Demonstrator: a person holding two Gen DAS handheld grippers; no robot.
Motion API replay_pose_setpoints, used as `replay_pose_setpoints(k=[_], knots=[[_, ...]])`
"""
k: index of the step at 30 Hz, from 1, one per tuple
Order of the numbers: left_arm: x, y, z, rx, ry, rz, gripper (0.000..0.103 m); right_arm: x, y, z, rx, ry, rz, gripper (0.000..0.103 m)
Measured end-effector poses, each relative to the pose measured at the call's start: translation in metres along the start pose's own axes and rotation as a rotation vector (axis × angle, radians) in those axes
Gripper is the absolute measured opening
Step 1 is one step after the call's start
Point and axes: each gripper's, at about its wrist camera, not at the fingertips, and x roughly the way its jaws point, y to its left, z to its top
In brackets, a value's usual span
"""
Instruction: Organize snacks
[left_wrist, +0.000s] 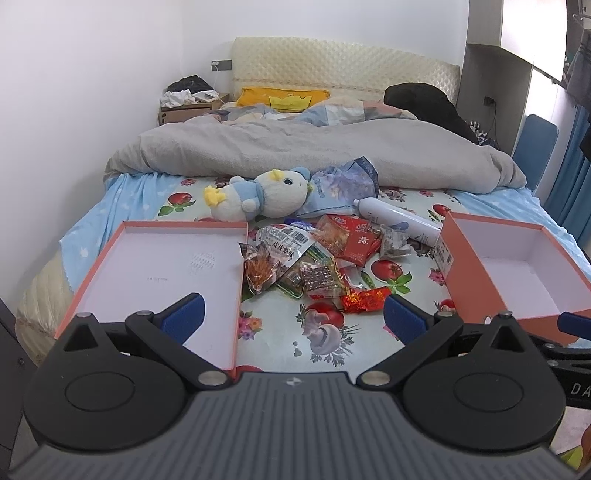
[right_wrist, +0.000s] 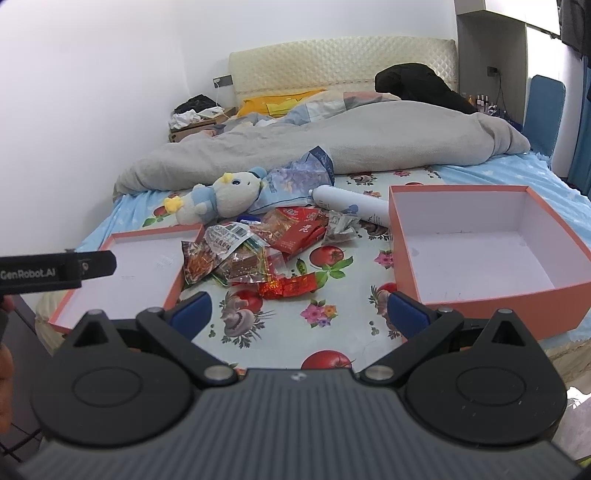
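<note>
Snacks (left_wrist: 314, 266) piled between two orange boxes (right_wrist: 480, 295); each hand-held gripper (left_wrist: 293, 314) (right_wrist: 299, 312) spread wide.

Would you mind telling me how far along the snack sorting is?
Nothing looks done yet: the shallow lid and the deep box are both empty. Nothing is in hand; the left gripper and right gripper have open jaws. The whole snack pile remains on the bed.
</note>
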Motion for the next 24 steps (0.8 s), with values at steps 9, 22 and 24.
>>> replay_pose_setpoints(k=[9, 22, 24], knots=[[0.004, -0.004, -0.007, -0.001, 0.005, -0.005, 0.103, -0.001, -0.002, -0.002, -0.006, 0.003, -0.003, 0.103], [0.006, -0.011, -0.007, 0.008, 0.005, -0.016, 0.103, -0.002, -0.008, -0.002, 0.008, 0.004, -0.009, 0.103], [0.006, -0.011, -0.007, 0.009, 0.004, -0.015, 0.103, -0.002, -0.008, -0.002, 0.011, 0.006, -0.007, 0.103]])
